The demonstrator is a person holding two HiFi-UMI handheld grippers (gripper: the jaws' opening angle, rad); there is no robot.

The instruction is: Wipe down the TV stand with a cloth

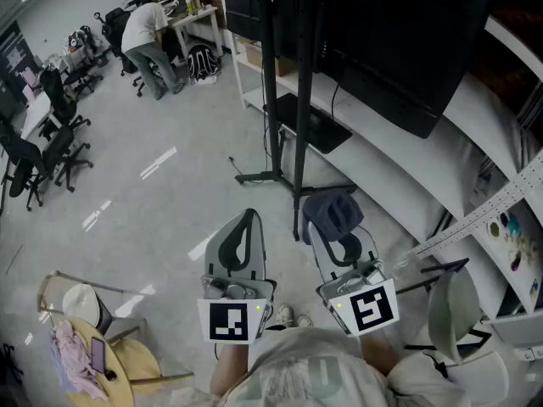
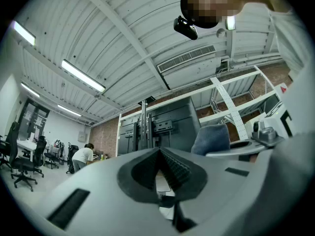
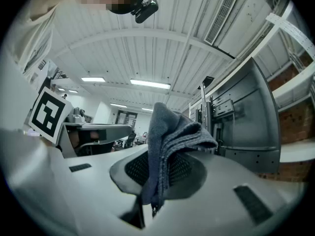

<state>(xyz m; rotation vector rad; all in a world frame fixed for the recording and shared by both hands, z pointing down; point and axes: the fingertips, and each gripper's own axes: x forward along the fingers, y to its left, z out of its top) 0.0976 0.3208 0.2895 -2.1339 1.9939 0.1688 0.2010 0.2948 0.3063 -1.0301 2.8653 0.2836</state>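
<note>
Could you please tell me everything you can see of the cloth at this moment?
The cloth is blue-grey with a soft, towel-like weave. It is bunched and folded, clamped between the ribbed pads of the right gripper. Its bulk flops over above the jaws, and a narrow end runs down between them. It is held in the air near the black TV stand, apparently clear of it.

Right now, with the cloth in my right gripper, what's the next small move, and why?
Probably reach the right gripper forward until the cloth meets the stand, then start wiping. Its jaws are clamped on the cloth, which isn't touching the stand yet, and the stand rises just ahead of it. The left gripper is shut and empty, so it has no part in this.
</note>
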